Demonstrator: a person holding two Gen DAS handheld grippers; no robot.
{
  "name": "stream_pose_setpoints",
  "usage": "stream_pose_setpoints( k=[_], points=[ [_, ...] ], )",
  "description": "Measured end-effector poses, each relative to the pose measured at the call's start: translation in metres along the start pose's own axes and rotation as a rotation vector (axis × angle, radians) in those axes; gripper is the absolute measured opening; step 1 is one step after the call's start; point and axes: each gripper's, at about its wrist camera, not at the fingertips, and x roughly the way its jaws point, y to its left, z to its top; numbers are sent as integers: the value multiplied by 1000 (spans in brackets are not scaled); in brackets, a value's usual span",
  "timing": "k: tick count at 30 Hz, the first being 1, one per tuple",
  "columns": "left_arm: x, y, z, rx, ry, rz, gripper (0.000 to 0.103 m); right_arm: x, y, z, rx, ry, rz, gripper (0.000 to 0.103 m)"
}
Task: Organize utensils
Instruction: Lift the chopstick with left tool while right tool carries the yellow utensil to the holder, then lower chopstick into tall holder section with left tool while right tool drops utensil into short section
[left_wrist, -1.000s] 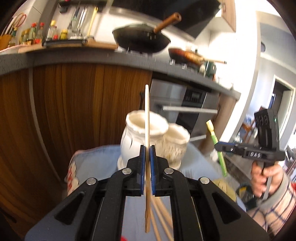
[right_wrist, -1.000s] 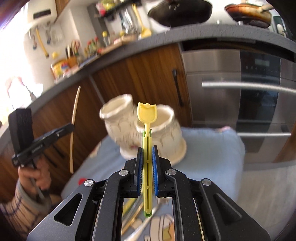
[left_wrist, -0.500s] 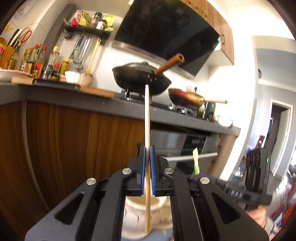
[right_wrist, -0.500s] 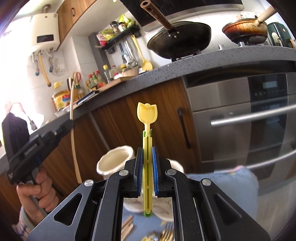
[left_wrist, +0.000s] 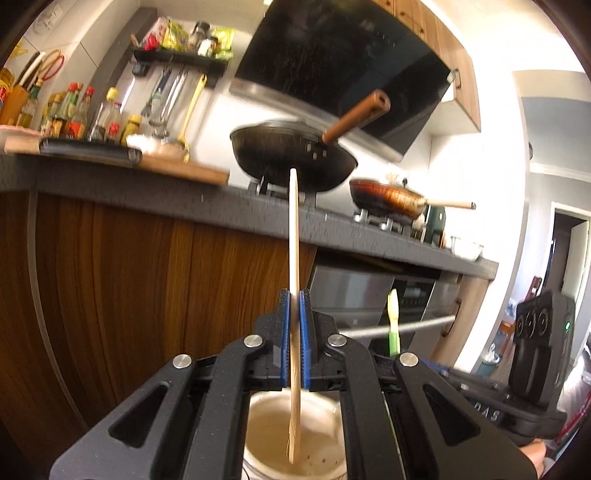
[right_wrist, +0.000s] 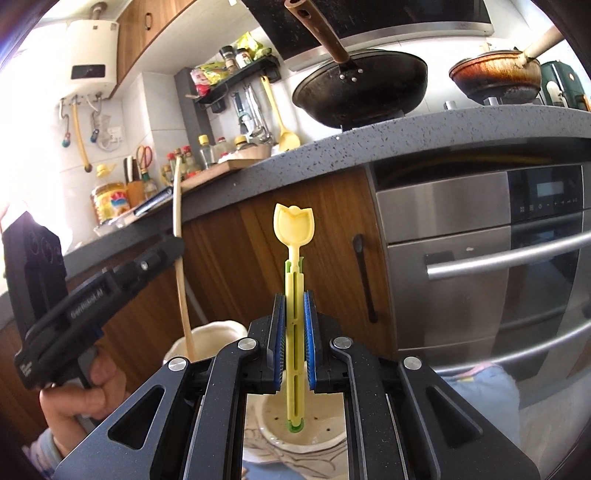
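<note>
My left gripper is shut on a thin wooden chopstick, held upright with its lower end inside a cream ceramic holder directly below. My right gripper is shut on a yellow tulip-shaped spoon with a green tip, upright, its lower end inside a second cream holder. The left gripper and its chopstick show at the left of the right wrist view, over the first holder. The spoon and right gripper body show at the right of the left wrist view.
A wooden-fronted kitchen counter with a black wok, a brown pan, sauce bottles and hanging tools stands behind. A steel oven is at right. A blue cloth lies under the holders.
Both grippers have moved forward and down over the holders. The chopstick's lower end and the spoon's lower end now sit inside the two holder mouths.
</note>
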Motion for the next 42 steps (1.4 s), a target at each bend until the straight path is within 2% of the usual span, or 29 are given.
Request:
stream_pose_setpoints(
  k=[8,15,25,34,42],
  points=[
    [-5,-4,-25,49,106,24,5,2,3,-19,-70,53,-64,11],
    [-10,-2,-29,60,182,61,5,1,13,-29,-114,109,-99,11],
    [8,-3,-36,73,285,61,5,15,15,-35,-134,217,-135,11],
    [7,-6,-36,88,280,58,5,19,11,-37,-130,238,-157,11],
    [-5,0,-32,81,254,60,6,8,10,-33,-126,198,-153,14]
  ],
)
